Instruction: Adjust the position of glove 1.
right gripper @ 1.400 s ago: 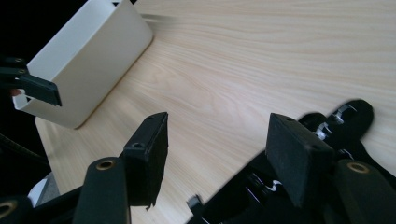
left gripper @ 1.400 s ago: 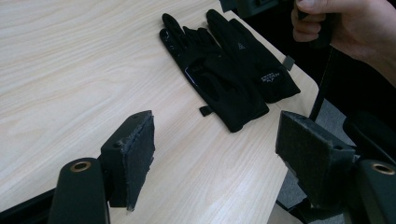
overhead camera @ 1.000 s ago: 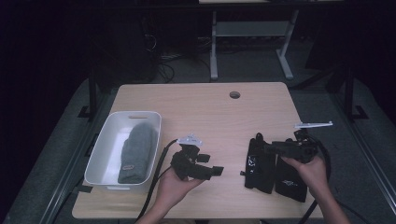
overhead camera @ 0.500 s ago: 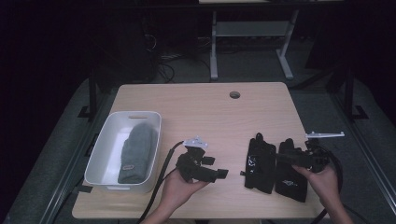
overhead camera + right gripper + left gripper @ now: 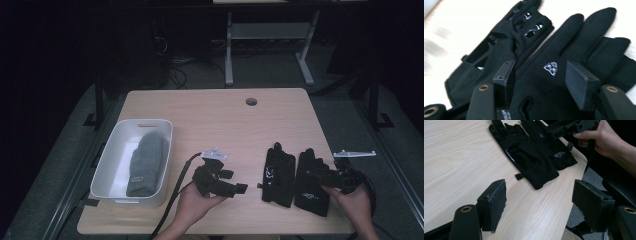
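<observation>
Right gripper (image 5: 537,82) | my jaws are closing, nothing gripped, over the right glove (image 5: 564,75) | fingers pointing away | left gripper (image 5: 235,189) is idling open.

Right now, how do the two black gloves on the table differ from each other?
The left glove lies folded or bunched, with shiny patches showing, while the right glove lies flat with its fingers spread. The right glove has the right tongs open just above its small white logo; the left glove has no tongs over it. Both are black and lie side by side near the table's right front corner.
</observation>
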`<move>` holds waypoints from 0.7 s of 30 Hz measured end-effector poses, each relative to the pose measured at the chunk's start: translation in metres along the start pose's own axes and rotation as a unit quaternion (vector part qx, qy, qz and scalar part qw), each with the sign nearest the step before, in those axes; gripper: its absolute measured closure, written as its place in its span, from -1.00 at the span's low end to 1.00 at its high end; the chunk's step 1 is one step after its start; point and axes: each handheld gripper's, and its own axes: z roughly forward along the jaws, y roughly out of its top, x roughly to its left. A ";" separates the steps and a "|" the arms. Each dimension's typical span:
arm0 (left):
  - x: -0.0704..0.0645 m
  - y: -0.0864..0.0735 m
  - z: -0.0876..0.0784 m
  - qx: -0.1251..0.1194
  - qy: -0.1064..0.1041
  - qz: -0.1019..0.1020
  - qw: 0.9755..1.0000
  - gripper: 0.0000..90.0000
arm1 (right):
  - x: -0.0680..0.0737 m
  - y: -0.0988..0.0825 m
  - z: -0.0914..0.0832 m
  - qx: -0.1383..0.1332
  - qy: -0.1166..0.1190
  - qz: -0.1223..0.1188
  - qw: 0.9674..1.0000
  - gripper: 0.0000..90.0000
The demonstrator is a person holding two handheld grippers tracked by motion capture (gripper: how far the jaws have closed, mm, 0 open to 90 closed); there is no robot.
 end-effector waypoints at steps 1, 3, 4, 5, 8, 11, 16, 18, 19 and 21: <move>0.000 0.000 0.000 0.001 0.000 0.001 1.000 -0.40 | 0.000 -0.001 0.000 0.003 -0.004 0.000 1.000 -0.05; 0.000 0.000 0.001 0.002 -0.001 0.001 1.000 -0.40 | 0.001 -0.002 0.001 0.008 -0.018 -0.010 1.000 -0.02; 0.000 0.000 0.001 0.002 -0.001 0.001 1.000 -0.40 | 0.001 -0.003 0.002 0.009 -0.024 -0.020 0.999 0.00; 0.000 0.000 0.001 0.002 -0.002 0.000 1.000 -0.40 | 0.002 -0.004 0.003 0.013 -0.033 -0.028 0.999 0.02; 0.000 -0.001 0.002 0.005 -0.001 0.002 1.000 -0.40 | 0.006 -0.007 0.005 0.012 -0.056 -0.063 0.996 0.14; 0.000 -0.001 0.002 0.005 -0.003 -0.001 1.000 -0.40 | 0.014 -0.010 0.007 0.016 -0.090 -0.104 0.990 0.22; 0.000 -0.003 0.002 0.004 -0.005 -0.002 1.000 -0.40 | 0.025 -0.012 0.012 0.020 -0.132 -0.146 0.980 0.30; 0.000 -0.003 0.002 0.004 -0.005 -0.002 1.000 -0.40 | 0.027 -0.013 0.013 0.021 -0.140 -0.153 0.978 0.38; 0.001 -0.004 0.002 0.004 -0.005 -0.002 1.000 -0.40 | 0.028 -0.013 0.013 0.019 -0.143 -0.153 0.978 0.44; 0.001 -0.004 0.002 0.004 -0.005 -0.004 1.000 -0.40 | 0.030 -0.013 0.014 0.021 -0.148 -0.161 0.976 0.54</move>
